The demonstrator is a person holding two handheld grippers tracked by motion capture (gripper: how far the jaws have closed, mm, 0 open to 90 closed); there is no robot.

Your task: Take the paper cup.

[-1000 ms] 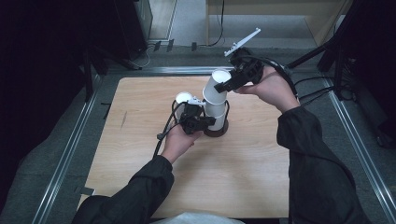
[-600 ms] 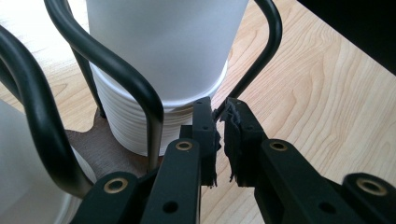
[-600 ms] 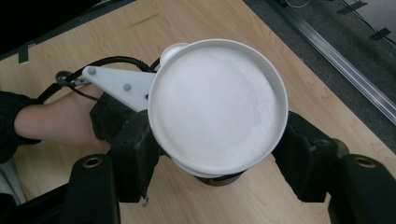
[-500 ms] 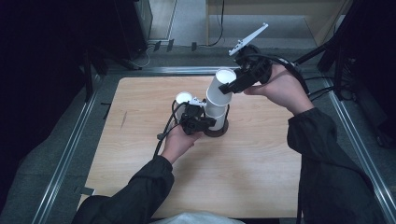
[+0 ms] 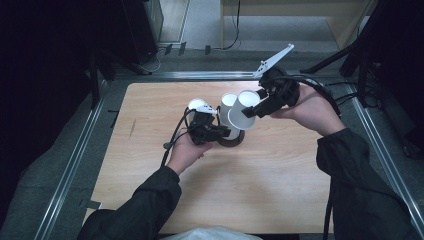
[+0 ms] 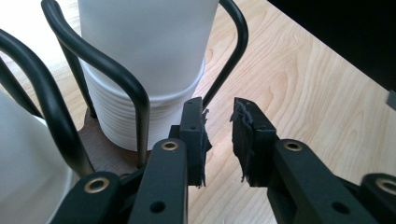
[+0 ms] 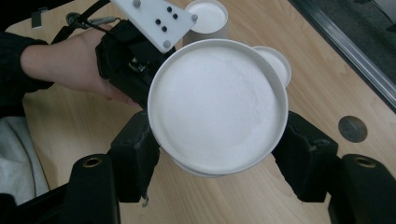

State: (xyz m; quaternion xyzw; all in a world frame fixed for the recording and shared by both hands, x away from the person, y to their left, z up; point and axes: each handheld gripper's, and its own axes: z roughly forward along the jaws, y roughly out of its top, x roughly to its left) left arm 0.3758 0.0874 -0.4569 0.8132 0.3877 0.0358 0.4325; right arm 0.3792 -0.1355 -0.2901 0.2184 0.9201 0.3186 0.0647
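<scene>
Wooden table (image 5: pixel 280 185): a paper cup (image 5: pixel 243 111) is clamped by the right gripper (image 5: pixel 255 109); the left gripper (image 6: pixel 218 135), just opening, is empty beside the cup stack (image 6: pixel 144 70).

Light wooden table (image 5: pixel 280 190), grey floor (image 5: pixel 45 165), dark surroundings

Seen from above the person's side, the high view looks forward and down over the whole wooden table (image 5: pixel 260 180), with the cup stack (image 5: pixel 229 106) near its far middle. The left gripper view sits low, right against that cup stack (image 6: pixel 144 70), looking level across the tabletop. The right gripper view looks steeply down from close above, sharing the same cup stack (image 7: pixel 205 16) and table (image 7: pixel 65 126).
</scene>
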